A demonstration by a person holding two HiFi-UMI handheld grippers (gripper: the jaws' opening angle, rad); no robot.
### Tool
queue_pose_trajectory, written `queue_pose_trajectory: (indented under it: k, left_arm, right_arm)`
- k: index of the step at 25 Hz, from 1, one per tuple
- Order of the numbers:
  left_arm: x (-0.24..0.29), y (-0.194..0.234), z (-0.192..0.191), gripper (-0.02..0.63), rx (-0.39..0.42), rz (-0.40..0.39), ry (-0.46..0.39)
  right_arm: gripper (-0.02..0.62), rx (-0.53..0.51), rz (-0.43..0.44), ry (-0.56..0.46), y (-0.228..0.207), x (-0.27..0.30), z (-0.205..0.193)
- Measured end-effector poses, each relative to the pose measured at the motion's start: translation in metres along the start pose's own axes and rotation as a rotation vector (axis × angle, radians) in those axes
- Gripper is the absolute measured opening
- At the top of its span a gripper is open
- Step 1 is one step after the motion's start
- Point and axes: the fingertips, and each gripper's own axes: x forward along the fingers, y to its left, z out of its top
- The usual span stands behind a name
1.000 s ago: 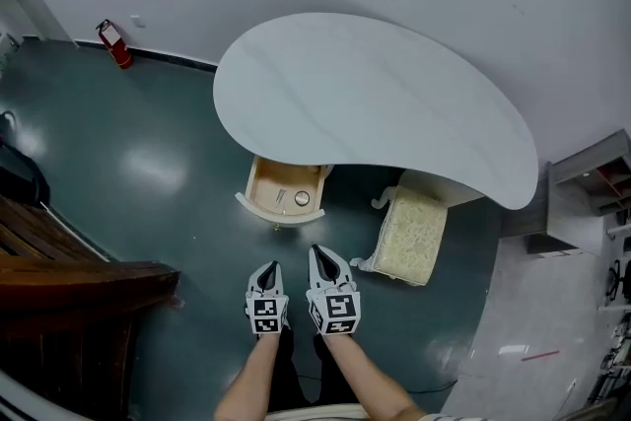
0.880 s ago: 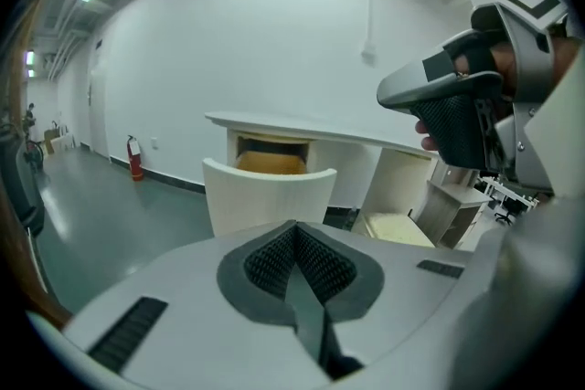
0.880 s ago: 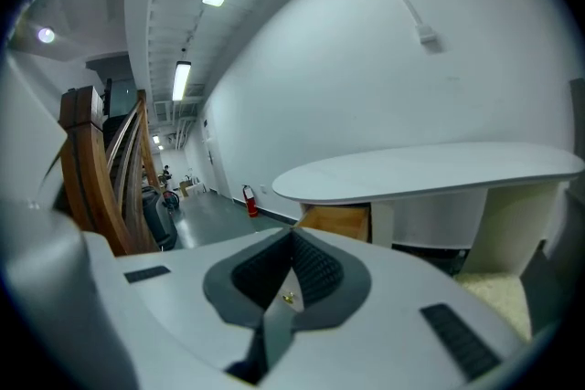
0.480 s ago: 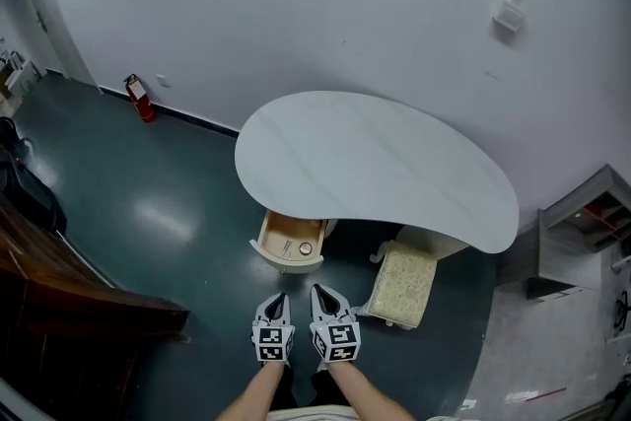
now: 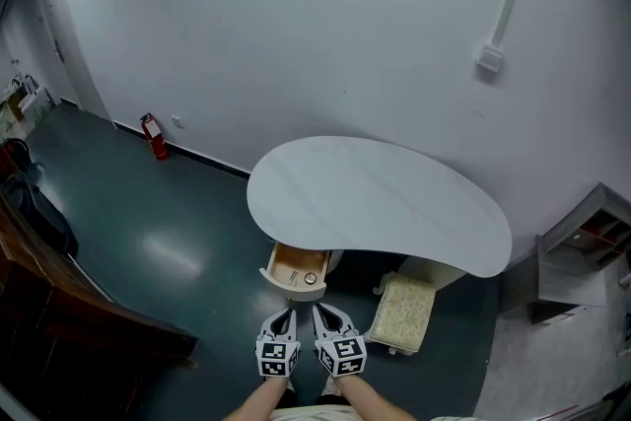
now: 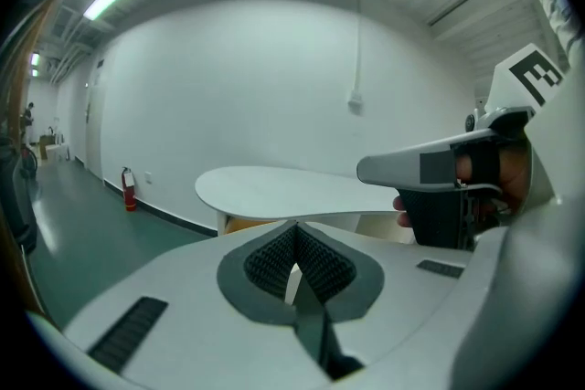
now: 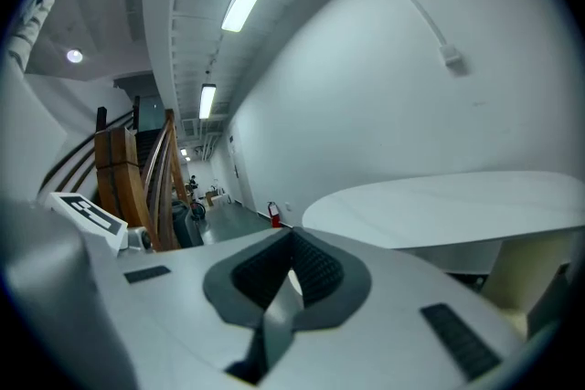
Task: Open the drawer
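floor (image 5: 148,232): dark green, glossy | on it — white table (image 5: 375,197), cushioned stool (image 5: 404,313), extinguisher (image 5: 155,135)

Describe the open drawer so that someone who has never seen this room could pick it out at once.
Find the large white kidney-shaped table against the white wall. Under its left end, a small drawer with a curved front sticks out over the dark floor. Unlike the cream cushioned stool to its right, it is open-topped with a pale wooden inside.

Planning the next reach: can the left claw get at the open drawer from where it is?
Probably yes. Only bare floor lies between the left claw and the drawer, pulled out under the table; the stool sits off to its right. The claw is shut and well short, so it must move in.
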Motion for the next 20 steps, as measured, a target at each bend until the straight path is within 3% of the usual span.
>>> queue_pose_trajectory:
  k: [10, 15, 20]
  left_arm:
    - [-0.023, -0.008, 0.077, 0.003, 0.034, -0.016, -0.092]
    - [-0.041, -0.016, 0.118, 0.003, 0.113, -0.018, -0.157]
    - [-0.055, -0.019, 0.165, 0.003, 0.102, -0.024, -0.232]
  right_arm:
    - [0.014, 0.011, 0.032, -0.068, 0.012, -0.017, 0.062]
    - [0.014, 0.056, 0.025, -0.131, 0.015, -0.028, 0.095]
    - [0.014, -0.019, 0.037, -0.202, 0.023, -0.029, 0.141]
